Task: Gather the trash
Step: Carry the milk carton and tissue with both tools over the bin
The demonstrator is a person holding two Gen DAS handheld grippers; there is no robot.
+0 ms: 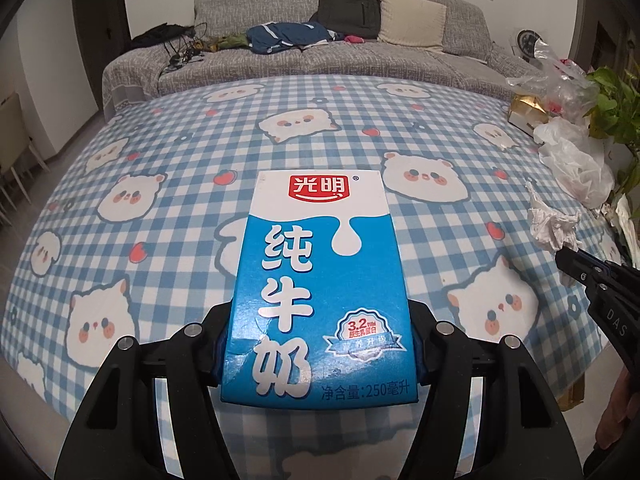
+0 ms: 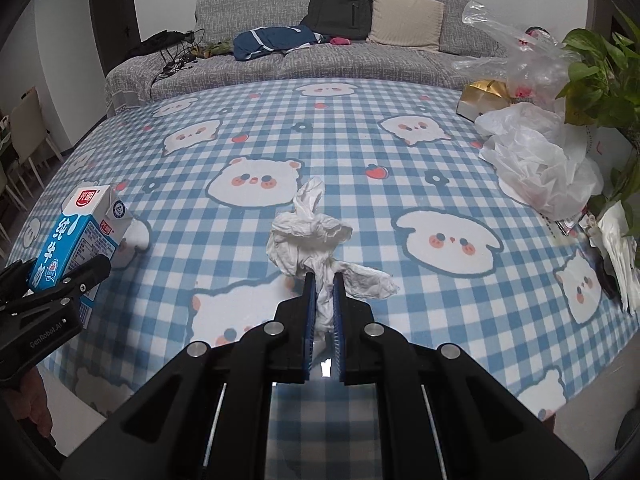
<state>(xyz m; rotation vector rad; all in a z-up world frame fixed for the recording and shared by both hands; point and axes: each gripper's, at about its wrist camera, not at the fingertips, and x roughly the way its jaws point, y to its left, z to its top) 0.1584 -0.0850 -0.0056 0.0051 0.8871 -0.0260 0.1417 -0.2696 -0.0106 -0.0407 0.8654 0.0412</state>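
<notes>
A home living room — grey sofa (image 1: 340, 52) (backpack (image 1: 350, 8), cushion (image 1: 412, 16)) behind table (image 1: 280, 128).

The milk carton (image 1: 320, 280) carries a red badge reading 光明, large white characters 纯牛奶, a seal with 3.2, and 净含量:250毫升 along its lower edge. The left tool (image 2: 60, 276) bears "GenRobot.AI"; the right tool (image 1: 568, 258) shows "DAS".
</notes>
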